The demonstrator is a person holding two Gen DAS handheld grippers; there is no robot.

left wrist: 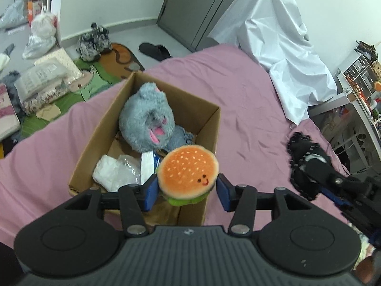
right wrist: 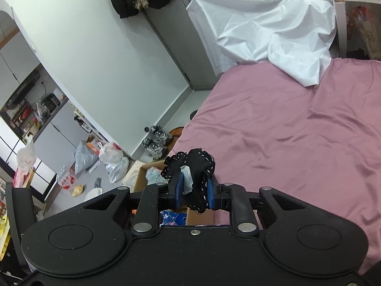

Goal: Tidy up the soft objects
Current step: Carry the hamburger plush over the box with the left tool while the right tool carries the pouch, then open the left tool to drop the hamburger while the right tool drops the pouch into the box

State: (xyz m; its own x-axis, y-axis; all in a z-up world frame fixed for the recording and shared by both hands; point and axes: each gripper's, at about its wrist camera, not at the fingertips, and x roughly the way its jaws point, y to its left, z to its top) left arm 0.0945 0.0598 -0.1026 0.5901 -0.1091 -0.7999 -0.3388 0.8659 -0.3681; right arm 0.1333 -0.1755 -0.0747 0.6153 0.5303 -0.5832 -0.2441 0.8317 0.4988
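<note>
My left claw (left wrist: pixel 187 191) hangs over the near end of the cardboard box (left wrist: pixel 209 128) on the bed (left wrist: pixel 250 90), which is covered in a pink sheet. Its jaws stand apart with the burger plush (left wrist: pixel 188 171) between them; the right pad (left wrist: pixel 225 195) is clear of the bun, and whether the left pad touches it I cannot tell. The burger sits over the box's near right corner. Deeper in the box lies a grey furry plush (left wrist: pixel 145 121) with pink inside its mouth, and nearer me some white plastic wrapping (left wrist: pixel 116 171).

My right claw (right wrist: pixel 194 190) is clamped on a bundle of black fabric with white stitching (right wrist: pixel 198 166), a pale tag showing against it. From the left camera that bundle is held above the sheet, to the right of the box. A white sheet (left wrist: pixel 281 47) is draped at the bed's far side.
</note>
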